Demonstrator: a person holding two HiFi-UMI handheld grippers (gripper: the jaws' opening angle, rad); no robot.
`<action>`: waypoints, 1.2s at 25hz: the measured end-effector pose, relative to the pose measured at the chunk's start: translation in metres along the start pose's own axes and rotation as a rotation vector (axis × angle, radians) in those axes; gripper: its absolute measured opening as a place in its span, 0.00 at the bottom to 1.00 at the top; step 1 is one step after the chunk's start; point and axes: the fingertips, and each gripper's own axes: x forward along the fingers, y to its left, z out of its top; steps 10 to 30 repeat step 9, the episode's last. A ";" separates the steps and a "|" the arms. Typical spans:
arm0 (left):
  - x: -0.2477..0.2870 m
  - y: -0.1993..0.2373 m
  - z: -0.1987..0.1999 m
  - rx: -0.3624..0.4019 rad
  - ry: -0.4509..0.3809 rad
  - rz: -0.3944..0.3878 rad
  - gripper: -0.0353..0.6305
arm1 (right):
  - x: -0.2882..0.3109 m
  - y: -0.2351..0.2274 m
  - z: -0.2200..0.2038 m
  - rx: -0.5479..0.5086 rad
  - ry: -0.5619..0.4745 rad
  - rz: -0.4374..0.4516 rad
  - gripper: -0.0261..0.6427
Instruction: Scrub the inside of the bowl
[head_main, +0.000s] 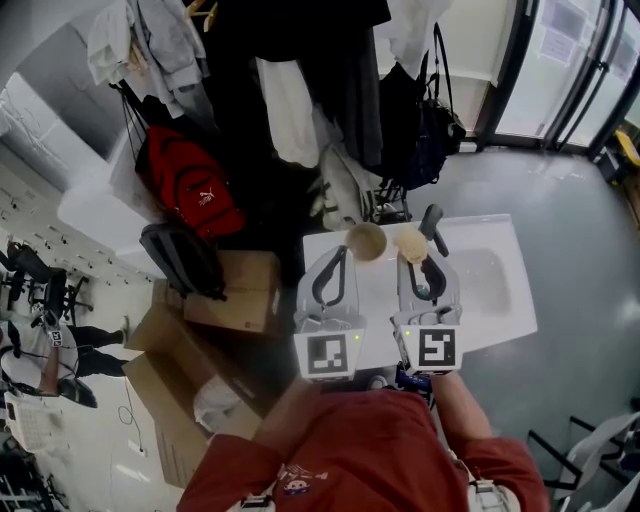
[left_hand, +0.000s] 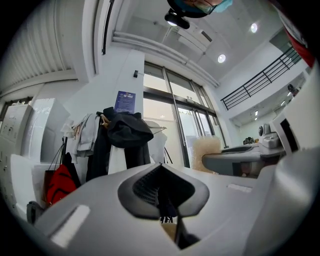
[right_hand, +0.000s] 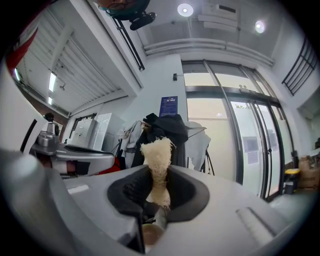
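Two clamped: left gripper (head_main: 342, 253) on bowl (head_main: 366, 241) rim, right gripper (head_main: 422, 263) on scrubber (head_main: 410, 243) alongside.

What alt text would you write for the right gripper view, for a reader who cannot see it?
The right tool grips a pale fibrous scrubber that stands upright between its jaws. Behind it hang dark coats, beside tall glass doors.
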 end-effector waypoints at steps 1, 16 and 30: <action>0.000 0.001 0.003 0.005 -0.014 0.006 0.06 | -0.001 0.000 0.001 -0.006 -0.004 0.001 0.15; -0.002 0.004 0.004 -0.003 -0.009 0.028 0.06 | 0.000 0.001 0.005 0.001 -0.022 0.000 0.15; -0.002 0.004 0.004 -0.003 -0.009 0.028 0.06 | 0.000 0.001 0.005 0.001 -0.022 0.000 0.15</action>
